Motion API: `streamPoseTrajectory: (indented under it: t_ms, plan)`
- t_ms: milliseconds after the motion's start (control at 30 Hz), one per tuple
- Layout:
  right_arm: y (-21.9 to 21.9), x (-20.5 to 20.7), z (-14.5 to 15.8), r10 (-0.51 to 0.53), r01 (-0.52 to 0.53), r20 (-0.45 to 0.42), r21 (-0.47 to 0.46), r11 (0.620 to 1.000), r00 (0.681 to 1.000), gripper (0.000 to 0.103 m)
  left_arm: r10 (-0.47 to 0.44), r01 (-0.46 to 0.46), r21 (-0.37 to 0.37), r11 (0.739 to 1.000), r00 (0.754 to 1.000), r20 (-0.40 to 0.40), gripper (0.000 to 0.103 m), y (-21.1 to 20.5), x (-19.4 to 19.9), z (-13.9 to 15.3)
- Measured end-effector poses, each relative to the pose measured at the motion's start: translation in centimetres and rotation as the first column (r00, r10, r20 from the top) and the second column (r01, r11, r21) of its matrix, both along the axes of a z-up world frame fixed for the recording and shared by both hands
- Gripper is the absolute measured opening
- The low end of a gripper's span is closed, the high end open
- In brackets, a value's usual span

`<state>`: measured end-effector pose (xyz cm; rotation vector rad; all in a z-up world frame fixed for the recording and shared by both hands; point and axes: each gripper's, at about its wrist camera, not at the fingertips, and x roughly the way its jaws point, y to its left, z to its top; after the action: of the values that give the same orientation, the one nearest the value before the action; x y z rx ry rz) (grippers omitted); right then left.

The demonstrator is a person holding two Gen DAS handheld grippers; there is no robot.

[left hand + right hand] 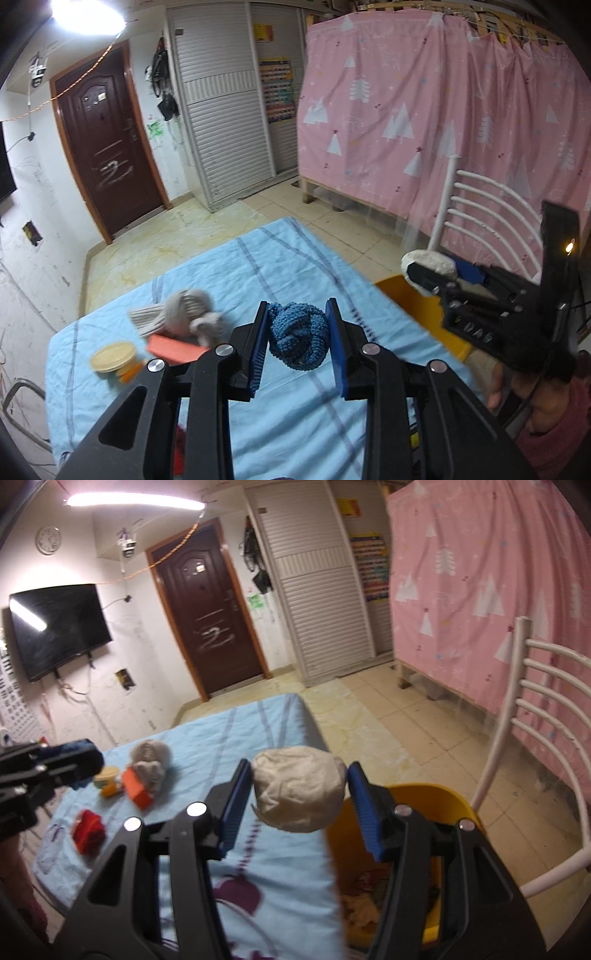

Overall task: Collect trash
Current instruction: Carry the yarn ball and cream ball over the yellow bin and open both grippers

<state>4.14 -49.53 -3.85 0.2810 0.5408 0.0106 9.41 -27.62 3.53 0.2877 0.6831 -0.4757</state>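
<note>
blue knit ball [298, 335]: rolled yarn-like fabric, clamped between the two blue pads of the left claw [297, 345], held above the light blue striped sheet [280, 266] that covers the desk.

off-white crumpled wad [297, 793]: paper or cloth, cannot tell which; clamped between the pads of the right claw [298, 805], held over the desk edge, just beside the rim of the yellow bin [424, 794]. the same wad [430, 261] shows in the left wrist view, in the right claw [432, 273], above the yellow bin [424, 314].

yellow bin: stands on the floor against the right side of the desk; mixed scraps lie inside at the bottom, blurred.

grey knit bundle [177, 314]: lies on the sheet, left of the blue ball, partly over an orange block [175, 349]; seen also from the right wrist view as grey bundle [149, 764] touching the orange block [136, 794].

round cream-lidded tub [112, 356]: on the sheet near the left edge, just beside the orange block.

red cloth piece [88, 830]: on the sheet, nearer the front, apart from the others.

white slatted chair [532, 738]: on the tiled floor right of the bin, before a pink tree-print curtain [480, 572].
</note>
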Motion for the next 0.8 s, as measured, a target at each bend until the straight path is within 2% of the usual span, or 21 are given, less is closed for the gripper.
streamPoseTrajectory:
  t_ms: [333, 800]
  plan:
    - [-3.9, -0.6, -2.9, -0.137, 0.133, -0.042, -0.087, 0.987, 0.990, 0.052, -0.145, 0.147, -0.152, 0.977, 0.989, 0.023, 0.022, -5.1, 0.4, -0.7]
    - [-6.9, 0.5, -6.8, -0.163, 0.162, -0.119, -0.018, 0.987, 0.979, 0.052, -0.160, 0.136, -0.243, 0.960, 0.984, -0.081, 0.022, -10.2, 3.6, -3.4]
